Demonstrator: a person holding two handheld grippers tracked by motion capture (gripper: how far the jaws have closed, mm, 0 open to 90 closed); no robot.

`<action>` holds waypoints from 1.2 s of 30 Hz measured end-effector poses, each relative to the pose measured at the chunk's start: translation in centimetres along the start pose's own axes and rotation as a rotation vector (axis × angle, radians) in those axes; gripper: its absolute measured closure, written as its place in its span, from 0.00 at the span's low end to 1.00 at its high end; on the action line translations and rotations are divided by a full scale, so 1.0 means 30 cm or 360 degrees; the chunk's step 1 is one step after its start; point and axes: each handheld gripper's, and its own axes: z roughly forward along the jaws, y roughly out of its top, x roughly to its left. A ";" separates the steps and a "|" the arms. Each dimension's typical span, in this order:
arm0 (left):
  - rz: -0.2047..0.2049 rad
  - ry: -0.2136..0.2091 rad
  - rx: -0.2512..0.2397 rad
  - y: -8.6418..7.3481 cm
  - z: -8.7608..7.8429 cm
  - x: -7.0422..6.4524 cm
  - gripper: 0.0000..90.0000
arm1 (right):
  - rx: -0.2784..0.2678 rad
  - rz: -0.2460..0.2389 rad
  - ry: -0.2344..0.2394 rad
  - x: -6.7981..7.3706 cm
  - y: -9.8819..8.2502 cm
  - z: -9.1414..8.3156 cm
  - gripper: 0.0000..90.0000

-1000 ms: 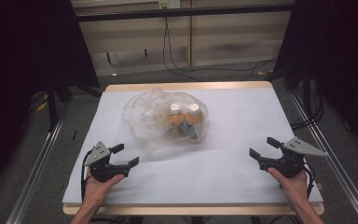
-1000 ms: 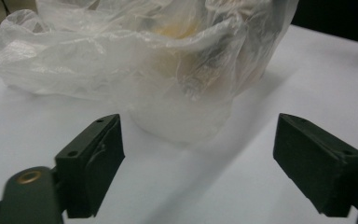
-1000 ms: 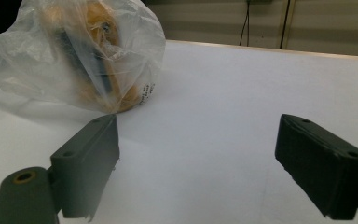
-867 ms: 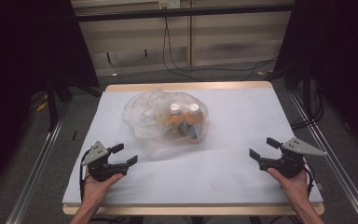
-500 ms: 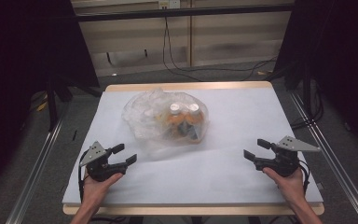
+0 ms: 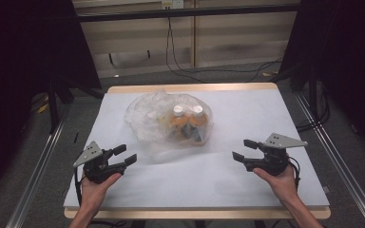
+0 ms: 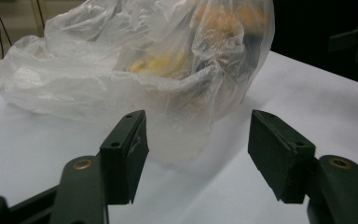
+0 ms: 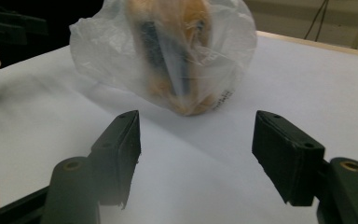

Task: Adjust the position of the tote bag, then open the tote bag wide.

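Observation:
A crumpled clear plastic bag (image 6: 168, 122) lies on the white table (image 6: 247, 114), holding orange bottles with white caps (image 6: 186, 118). The left gripper (image 6: 124, 156) rests near the front left, pointing at the bag (image 7: 140, 60). Its jaws have just been closing but stand open, nothing between them. The right gripper (image 6: 243, 149) hovers at the front right, aimed at the bag (image 8: 168, 56). Its jaws have also just been closing and are open and empty. Both grippers are apart from the bag.
The table has a wooden rim (image 6: 190, 88). Metal rails (image 6: 33, 175) run along both sides. Cables (image 6: 180, 52) hang down the back wall, and dark curtains flank the scene. Bare white surface lies between the two grippers.
The right gripper has shifted left toward the table's middle. Both grippers' jaws have narrowed. The left hand has stayed in place, and the bag has not moved.

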 end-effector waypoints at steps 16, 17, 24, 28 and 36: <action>-0.0067 -0.0050 0.0025 0.050 -0.002 0.027 0.58 | -0.0034 -0.0015 0.0195 0.043 0.159 0.157 0.41; -0.0069 -0.0078 0.0023 0.056 -0.001 0.032 0.60 | -0.0037 -0.0025 0.0208 0.049 0.171 0.163 0.42; -0.0068 -0.0106 0.0028 0.097 0.014 0.039 0.68 | -0.0061 -0.0072 0.0263 0.082 0.251 0.199 0.51; -0.0078 -0.0111 0.0011 0.117 0.041 0.066 0.73 | -0.0060 -0.0111 0.0313 0.092 0.314 0.225 0.59; -0.0119 -0.0125 -0.0001 0.135 0.100 0.117 0.82 | 0.0001 -0.0133 0.0405 0.110 0.443 0.332 0.66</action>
